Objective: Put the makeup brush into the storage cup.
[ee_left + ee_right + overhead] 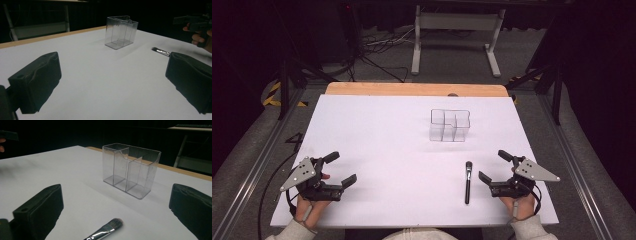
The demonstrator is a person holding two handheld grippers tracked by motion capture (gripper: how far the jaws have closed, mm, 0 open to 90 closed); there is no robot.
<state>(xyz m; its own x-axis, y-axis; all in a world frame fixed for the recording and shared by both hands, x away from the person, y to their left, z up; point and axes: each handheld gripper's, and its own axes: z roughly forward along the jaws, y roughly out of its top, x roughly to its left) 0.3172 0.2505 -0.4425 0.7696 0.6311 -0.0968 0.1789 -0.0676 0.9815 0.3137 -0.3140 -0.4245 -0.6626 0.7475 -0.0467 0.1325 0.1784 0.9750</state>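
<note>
A clear plastic organiser (pixel 449 125) with several compartments stands empty on the white table, right of centre; it is also in the left gripper view (pixel 120 32) and the right gripper view (pixel 131 170). A black makeup brush (pixel 468 181) lies flat near the front right, bristles pointing away from me (pixel 106 230) (pixel 161 51). My right gripper (pixel 495 166) rests just right of the brush, open and empty. My left gripper (pixel 340 168) sits at the front left, open, far from both objects.
The white table top (pixel 377 145) has a wooden strip (pixel 412 89) along its far edge. Beyond it are a white metal frame (pixel 457 35) and cables on the floor. Metal rails run along both sides of the table.
</note>
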